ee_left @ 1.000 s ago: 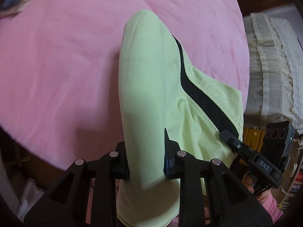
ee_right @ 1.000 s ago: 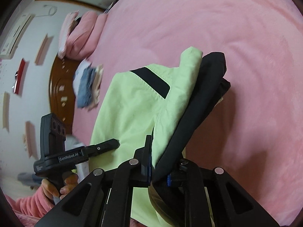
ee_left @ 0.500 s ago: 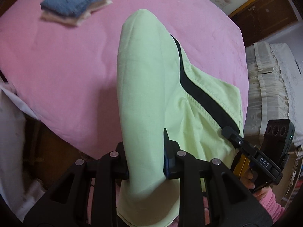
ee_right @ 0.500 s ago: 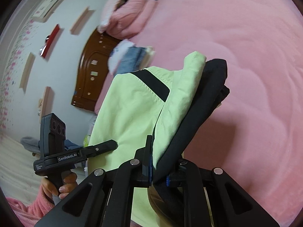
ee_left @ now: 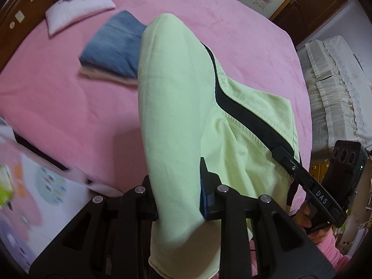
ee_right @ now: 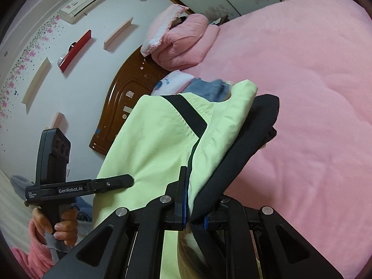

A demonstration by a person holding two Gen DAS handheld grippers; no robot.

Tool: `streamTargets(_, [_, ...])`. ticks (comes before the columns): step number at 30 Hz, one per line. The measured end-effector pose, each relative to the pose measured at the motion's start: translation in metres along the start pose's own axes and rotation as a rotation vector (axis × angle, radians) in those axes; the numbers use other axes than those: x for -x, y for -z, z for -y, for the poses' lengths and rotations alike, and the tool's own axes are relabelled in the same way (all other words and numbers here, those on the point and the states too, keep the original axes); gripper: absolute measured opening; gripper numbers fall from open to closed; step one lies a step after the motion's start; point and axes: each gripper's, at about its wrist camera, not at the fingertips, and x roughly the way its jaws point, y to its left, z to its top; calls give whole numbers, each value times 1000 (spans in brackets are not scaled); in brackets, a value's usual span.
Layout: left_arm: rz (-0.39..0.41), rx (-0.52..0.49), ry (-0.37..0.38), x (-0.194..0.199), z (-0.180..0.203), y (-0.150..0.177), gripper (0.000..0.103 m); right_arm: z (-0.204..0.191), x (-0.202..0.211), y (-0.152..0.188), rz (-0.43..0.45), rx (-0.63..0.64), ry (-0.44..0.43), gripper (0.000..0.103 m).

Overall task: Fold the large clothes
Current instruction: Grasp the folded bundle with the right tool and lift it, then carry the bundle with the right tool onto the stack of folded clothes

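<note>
Nearest the left wrist camera, the left gripper (ee_left: 177, 195) is clamping a thick fold of the light green garment (ee_left: 172, 116); cloth is filling the whole gap between its two fingers, and the loose end is hanging below them. Nearest the right wrist camera, the right gripper (ee_right: 194, 205) is pinching the opposite edge of the same garment (ee_right: 148, 144), where green cloth and a black panel (ee_right: 239, 148) are lying together between jaws drawn narrow.

The garment is hanging in the air, stretched between the two grippers above the pink bed cover (ee_left: 58, 97); whether any part is touching the cover cannot be told. A black stripe (ee_left: 241, 114) is running diagonally across the green cloth toward the right gripper (ee_left: 282, 154), which is showing at the right of the left view with the person's right hand (ee_left: 307, 218) on its handle. In the right view the left gripper (ee_right: 126, 179) is showing at the left, with the left hand (ee_right: 58, 225) wrapping its grip.

Beyond the garment, a folded blue denim item (ee_left: 114, 46) is lying on the cover atop a paler folded piece, partly hidden by the green cloth. Farther back, a white pillow (ee_left: 76, 7) is lying near the dark wooden headboard (ee_right: 121, 107), and a pink quilt (ee_right: 183, 41) is sitting bundled at the head of the bed.
</note>
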Motion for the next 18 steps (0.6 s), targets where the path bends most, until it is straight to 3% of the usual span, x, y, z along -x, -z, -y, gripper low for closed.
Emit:
streamTargets(5, [69,-34,-24,37,-44,-59,22,-105,-85,-42,41,30,-34,9])
streamTargets(8, [112,-37,-41,61,-67,-95,22,-144,-119,-76,84,34,-67,9])
streamTargets(15, [202,-73,-101,106,-94,-196,22,-180,-166,-159,176,79,-146,9])
streamTargets(18, [213,-125,-114,108,-103,-243,22,-168,-181,-193,213,80,-159,9])
